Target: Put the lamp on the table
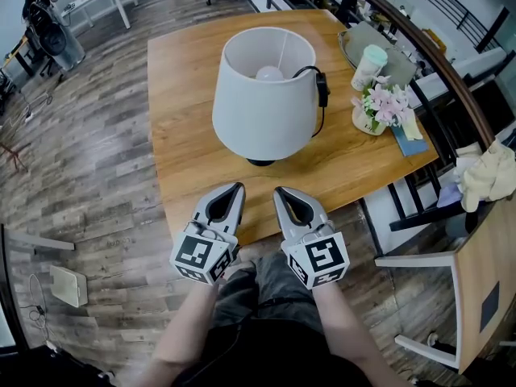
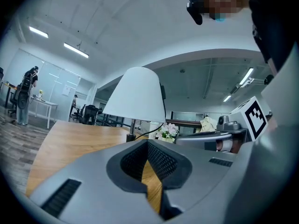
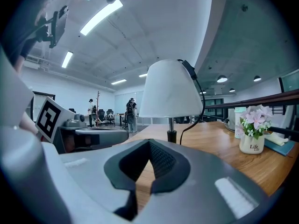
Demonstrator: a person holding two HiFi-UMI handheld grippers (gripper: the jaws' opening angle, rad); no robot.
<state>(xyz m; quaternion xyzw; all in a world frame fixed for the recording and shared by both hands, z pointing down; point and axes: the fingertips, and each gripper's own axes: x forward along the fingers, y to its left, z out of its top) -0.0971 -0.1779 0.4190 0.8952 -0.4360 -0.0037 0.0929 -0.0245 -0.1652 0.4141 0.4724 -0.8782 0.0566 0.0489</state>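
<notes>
The left claw (image 1: 236,189) and the right claw (image 1: 280,192) are both pressed together and pinch nothing. They sit side by side over the near edge of the bench (image 1: 181,127). The lamp (image 1: 262,95) stands upright mid-bench, just beyond them and untouched. A flower pot (image 1: 377,111) and a cup (image 1: 369,65) crowd the right edge. Open wood runs left of the lamp.
</notes>
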